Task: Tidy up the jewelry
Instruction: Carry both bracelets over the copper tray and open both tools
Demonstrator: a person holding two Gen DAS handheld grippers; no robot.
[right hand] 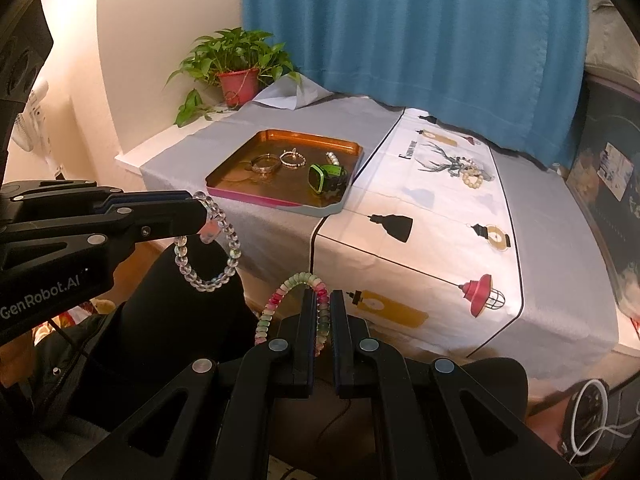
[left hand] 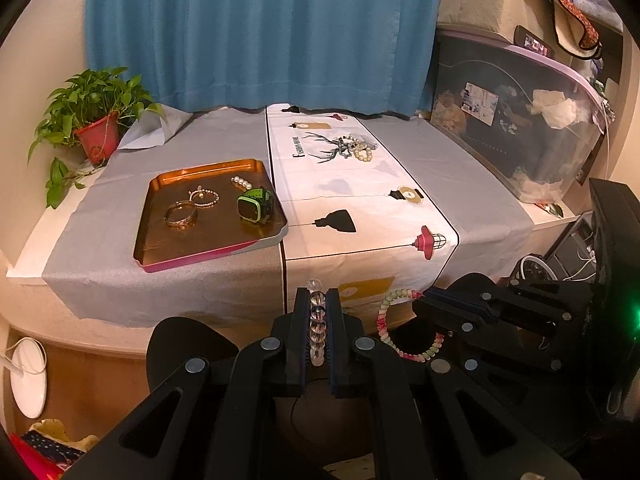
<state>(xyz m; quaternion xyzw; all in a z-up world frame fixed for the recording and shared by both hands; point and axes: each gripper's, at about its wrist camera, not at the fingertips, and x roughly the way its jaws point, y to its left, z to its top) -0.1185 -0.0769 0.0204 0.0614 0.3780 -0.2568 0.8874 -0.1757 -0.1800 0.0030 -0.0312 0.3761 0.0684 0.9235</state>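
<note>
My left gripper (left hand: pixel 317 294) is shut on a clear crystal bead bracelet (left hand: pixel 316 328), held in front of the table's near edge; the bracelet also hangs from it in the right wrist view (right hand: pixel 208 256). My right gripper (right hand: pixel 323 296) is shut on a pink-green bead bracelet (right hand: pixel 280 300), also seen in the left wrist view (left hand: pixel 390 312). An orange tray (left hand: pixel 160 244) on the grey cloth holds gold bangles (left hand: pixel 181 215), a thin bead bracelet (left hand: pixel 204 197), a pearl piece (left hand: pixel 240 181) and a green watch (left hand: pixel 254 206). A pile of jewelry (left hand: pixel 356 148) lies on the white runner.
A potted plant (left hand: pixel 96 120) stands at the table's far left corner. A blue curtain (left hand: pixel 260 32) hangs behind. A clear storage bin (left hand: pixel 516 120) sits at the right. A white printed runner (left hand: pixel 360 208) crosses the table middle.
</note>
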